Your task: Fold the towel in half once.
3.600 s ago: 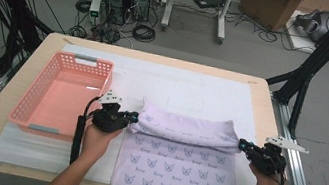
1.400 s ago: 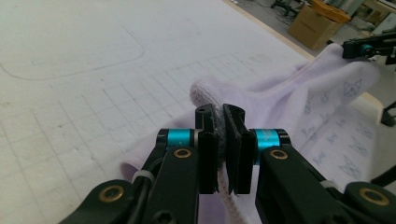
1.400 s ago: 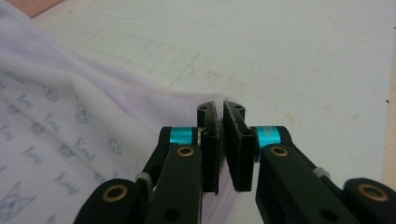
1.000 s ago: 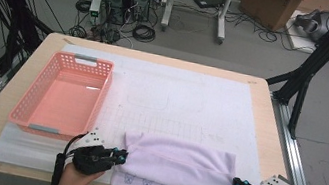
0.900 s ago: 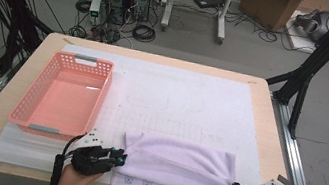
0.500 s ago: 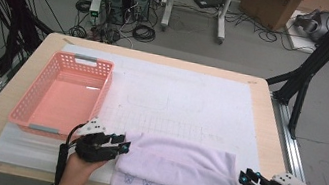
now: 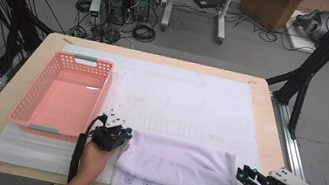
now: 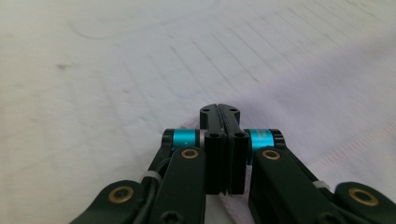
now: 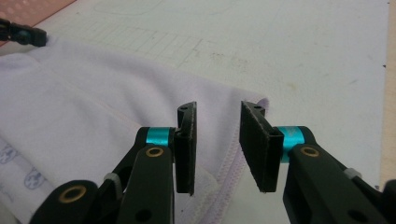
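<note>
A folded lilac cloth lies at the near edge of the table, right of centre, its printed underside showing along the near hem. At its right end the right gripper hovers with its jaws parted; in the right gripper view the cloth's stitched corner lies below the gap and the pads do not press on it. At the cloth's far left corner sits the left gripper. Its jaws have just been closing and now meet flat against each other in the left gripper view, with nothing visibly caught between them. A white mat covers the tabletop. Farther left, a pink basket rests on it, just beside the left gripper.
</note>
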A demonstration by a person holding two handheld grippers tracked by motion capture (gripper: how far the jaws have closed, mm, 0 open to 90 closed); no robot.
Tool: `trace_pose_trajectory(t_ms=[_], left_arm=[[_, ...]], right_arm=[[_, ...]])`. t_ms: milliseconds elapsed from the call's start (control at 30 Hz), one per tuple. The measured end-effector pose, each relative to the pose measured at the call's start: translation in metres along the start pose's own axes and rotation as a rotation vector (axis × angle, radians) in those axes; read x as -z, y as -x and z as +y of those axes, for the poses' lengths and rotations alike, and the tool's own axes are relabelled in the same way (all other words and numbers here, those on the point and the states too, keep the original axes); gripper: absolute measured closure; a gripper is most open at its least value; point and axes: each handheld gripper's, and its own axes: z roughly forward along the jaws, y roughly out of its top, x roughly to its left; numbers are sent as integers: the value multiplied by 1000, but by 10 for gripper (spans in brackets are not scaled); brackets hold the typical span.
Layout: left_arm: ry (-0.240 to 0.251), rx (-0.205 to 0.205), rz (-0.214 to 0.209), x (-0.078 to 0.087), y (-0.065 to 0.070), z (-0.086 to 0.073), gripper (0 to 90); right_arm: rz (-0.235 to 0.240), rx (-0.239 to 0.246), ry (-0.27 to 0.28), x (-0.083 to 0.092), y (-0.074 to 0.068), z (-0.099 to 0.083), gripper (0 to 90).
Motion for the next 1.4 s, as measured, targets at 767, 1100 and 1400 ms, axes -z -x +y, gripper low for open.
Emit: trace_pose_trajectory(t_ms=[767,1100,1400], left_arm=[[-64,25,-204,-7,-3,-12,770],[-36,53,-130,-13,-6,13,859],[-40,52,-45,-41,-21,51,858]], right_arm=[[-78,44,-172,-56,15,-2,737],[-32,12,-102,-65,33,11,860],[-54,7,-68,-95,52,44,860]])
